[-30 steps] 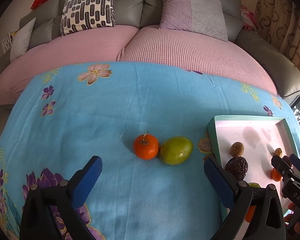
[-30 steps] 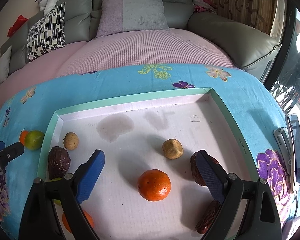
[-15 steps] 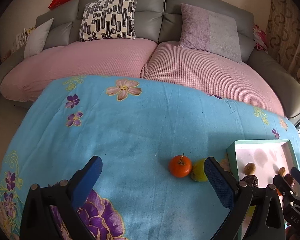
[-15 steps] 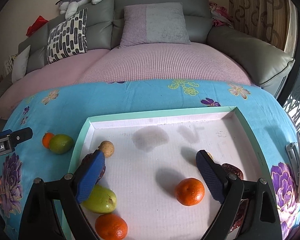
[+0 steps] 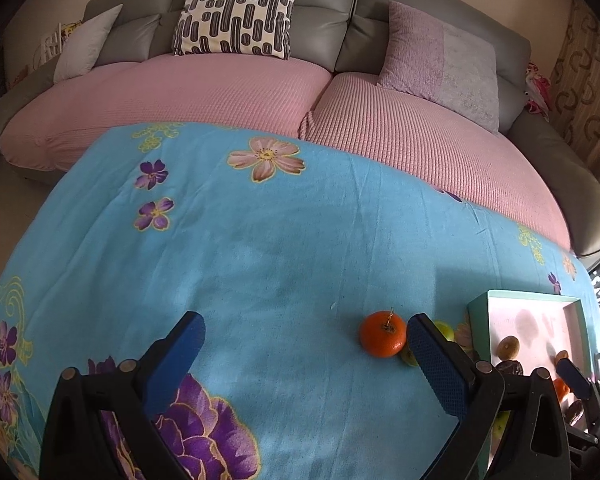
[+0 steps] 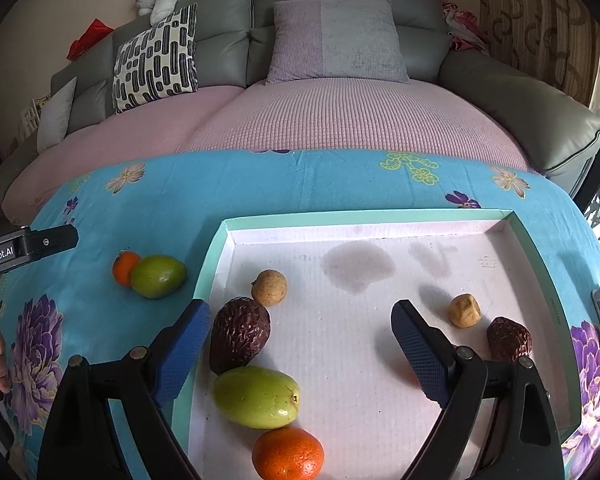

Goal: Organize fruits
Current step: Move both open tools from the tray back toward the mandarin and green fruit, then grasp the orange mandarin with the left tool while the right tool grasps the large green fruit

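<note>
White "enRobot.AI" lettering on left claw [image 6: 28, 246]; rest cropped.

On the tablecloth [image 6: 300, 188], 2 fruits touch just left of the tray [image 6: 212, 264], which holds more.

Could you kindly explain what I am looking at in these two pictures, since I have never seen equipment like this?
There is no robot here: a person holds a two-finger gripper in each hand, and a fisheye camera on each looks along its blue-padded fingers. One picture comes from the left gripper, the other from the right gripper. Both are open and hold nothing. A blue flowered cloth covers the surface in front of a sofa. On the cloth lie an orange and a green mango, side by side. Beside them stands a shallow tray holding more fruit: another green mango, another orange and several brown fruits.
</note>
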{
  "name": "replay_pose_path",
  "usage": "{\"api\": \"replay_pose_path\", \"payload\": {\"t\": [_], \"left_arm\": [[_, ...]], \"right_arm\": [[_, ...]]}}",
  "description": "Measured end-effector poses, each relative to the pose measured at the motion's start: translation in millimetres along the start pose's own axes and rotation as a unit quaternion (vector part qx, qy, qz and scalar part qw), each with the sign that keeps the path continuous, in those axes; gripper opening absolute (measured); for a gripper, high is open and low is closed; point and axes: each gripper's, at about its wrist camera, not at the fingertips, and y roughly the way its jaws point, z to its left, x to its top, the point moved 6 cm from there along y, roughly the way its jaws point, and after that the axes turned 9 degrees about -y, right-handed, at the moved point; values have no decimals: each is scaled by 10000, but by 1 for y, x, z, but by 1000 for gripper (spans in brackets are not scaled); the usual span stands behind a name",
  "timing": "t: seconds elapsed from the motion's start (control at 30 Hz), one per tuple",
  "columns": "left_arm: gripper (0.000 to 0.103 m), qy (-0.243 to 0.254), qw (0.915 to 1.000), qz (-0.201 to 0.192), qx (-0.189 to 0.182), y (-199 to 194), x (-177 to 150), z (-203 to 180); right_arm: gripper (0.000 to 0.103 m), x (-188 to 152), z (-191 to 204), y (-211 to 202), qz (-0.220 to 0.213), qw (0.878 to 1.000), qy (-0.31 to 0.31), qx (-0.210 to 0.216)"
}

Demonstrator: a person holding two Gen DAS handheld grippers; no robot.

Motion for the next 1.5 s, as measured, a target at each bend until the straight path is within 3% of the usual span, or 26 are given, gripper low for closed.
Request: {"api": "replay_pose_path", "payload": {"t": [0.1, 0.2, 0.4, 0.47, 0.57, 0.83, 1.13, 1.5], "left_arm": [[101, -95, 9999, 73, -73, 3, 1, 4], [93, -123, 9997, 183, -146, 7, 0, 5], [85, -299, 9963, 535, -595, 17, -7, -4], [84, -342, 9960, 576, -590, 19, -8, -5], [83, -407, 9968, 539, -422, 23, -7, 0], [83, -710, 9959, 526, -212, 30, -2, 22], [83, -631, 9959, 614, -214, 34, -4, 16], [83, -639, 9956, 639, -237, 34, -4, 15]], "right_arm": [[89, 3, 10, 2, 15, 9999, -90, 87], [84, 7, 19, 4, 30, 9996, -98, 256], [72, 19, 46, 7, 24, 9981, -342, 505], [70, 24, 56, 8, 8, 9971, -432, 619], [57, 30, 73, 14, 54, 9952, -601, 776], [57, 28, 104, 41, 367, 9884, -989, 1091], [57, 29, 114, 70, 739, 9825, -1208, 1211], [57, 32, 115, 79, 810, 9798, -1353, 1232]]}}
